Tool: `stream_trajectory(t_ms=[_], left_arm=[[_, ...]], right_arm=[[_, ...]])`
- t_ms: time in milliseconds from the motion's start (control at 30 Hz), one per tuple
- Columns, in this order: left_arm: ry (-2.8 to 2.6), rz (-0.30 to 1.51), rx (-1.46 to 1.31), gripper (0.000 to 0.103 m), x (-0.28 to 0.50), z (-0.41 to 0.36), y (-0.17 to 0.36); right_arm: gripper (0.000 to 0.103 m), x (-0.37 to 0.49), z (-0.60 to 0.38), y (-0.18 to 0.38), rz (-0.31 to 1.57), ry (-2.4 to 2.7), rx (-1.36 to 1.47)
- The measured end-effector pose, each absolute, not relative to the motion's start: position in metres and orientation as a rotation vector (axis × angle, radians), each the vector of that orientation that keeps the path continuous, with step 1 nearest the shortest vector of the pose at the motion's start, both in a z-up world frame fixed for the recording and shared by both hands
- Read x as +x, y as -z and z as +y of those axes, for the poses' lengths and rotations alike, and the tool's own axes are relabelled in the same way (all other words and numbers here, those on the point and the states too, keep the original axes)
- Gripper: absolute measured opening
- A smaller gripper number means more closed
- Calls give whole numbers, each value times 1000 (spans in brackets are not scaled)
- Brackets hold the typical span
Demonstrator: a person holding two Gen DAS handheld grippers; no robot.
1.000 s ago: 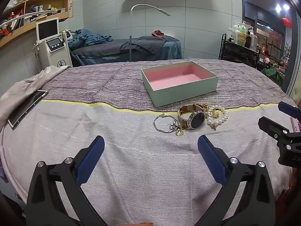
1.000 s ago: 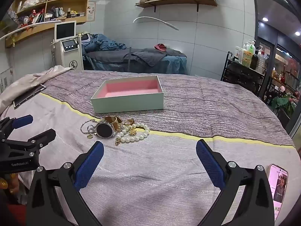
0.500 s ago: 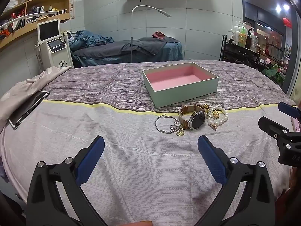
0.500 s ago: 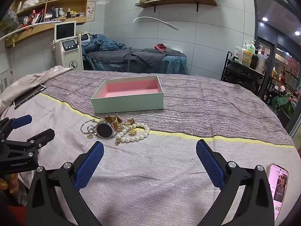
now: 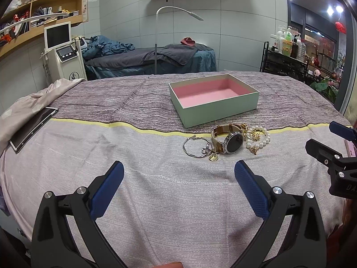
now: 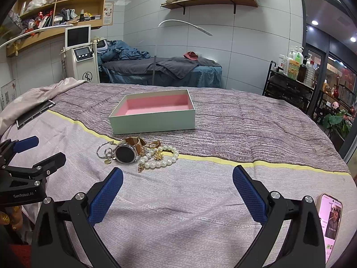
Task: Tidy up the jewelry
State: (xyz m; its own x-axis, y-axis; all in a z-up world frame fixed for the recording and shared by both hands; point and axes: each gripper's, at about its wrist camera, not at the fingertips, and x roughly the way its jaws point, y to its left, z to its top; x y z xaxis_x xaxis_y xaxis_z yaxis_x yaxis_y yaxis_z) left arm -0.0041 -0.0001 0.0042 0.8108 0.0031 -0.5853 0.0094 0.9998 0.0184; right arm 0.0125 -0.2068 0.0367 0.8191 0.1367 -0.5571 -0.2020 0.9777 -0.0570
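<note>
The left claw (image 5: 178, 172) hung low over the bed with its blue-padded fingers (image 5: 107, 187) spread wide apart, gripping nothing. The right claw (image 6: 177, 178) was spread just as wide and just as empty. Both pointed across the bedspread (image 5: 156, 201) toward a small heap of jewelry lying beyond their tips: ahead and a little to the right of the left claw, ahead and to the left of the right one, clear of both.

The heap sat just on the near side of a yellow stripe (image 5: 133, 126) in the cloth. A thin silver bangle (image 5: 196, 146) with small charms lay on its left, a round dark-faced watch (image 5: 233, 143) on a tan and gold band in the middle, and a pearl bracelet (image 5: 260, 138) of white beads with gold bits on the right, the pieces touching or overlapping. Just behind them stood an open box (image 5: 214, 110), pale green outside, pink and bare inside.

From the left claw's camera the right claw's black arm and blue tip showed at the far right edge. From the right claw's camera the left claw (image 6: 38, 154) showed at the left edge, and a lit phone (image 6: 330, 221) in a pink case lay on the cloth near the right finger. A dark tablet (image 5: 33, 128) rested on a pale crumpled sheet at the left.

The bedspread looked woven, lilac-grey near us and darker streaked purple beyond the stripe.
</note>
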Motion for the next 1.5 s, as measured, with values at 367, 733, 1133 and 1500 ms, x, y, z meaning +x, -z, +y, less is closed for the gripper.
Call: stream_trajectory(t_ms=[367,733,1133,1500], left_arm=[[5,625,15,98,-6,1,-5],[8,635,12,98,-4,2,-3],[21,638,14,98,-3,-1,-1],[19,640,14,98,-2,-1,-1]], right_arm=[[97,14,-206,-36,586,-182,-114],[97,13,-205,-35,586,-183,-114],[97,12,-202,-33,588,-184,-114],[97,12,-201,-32,589,-184,-115]])
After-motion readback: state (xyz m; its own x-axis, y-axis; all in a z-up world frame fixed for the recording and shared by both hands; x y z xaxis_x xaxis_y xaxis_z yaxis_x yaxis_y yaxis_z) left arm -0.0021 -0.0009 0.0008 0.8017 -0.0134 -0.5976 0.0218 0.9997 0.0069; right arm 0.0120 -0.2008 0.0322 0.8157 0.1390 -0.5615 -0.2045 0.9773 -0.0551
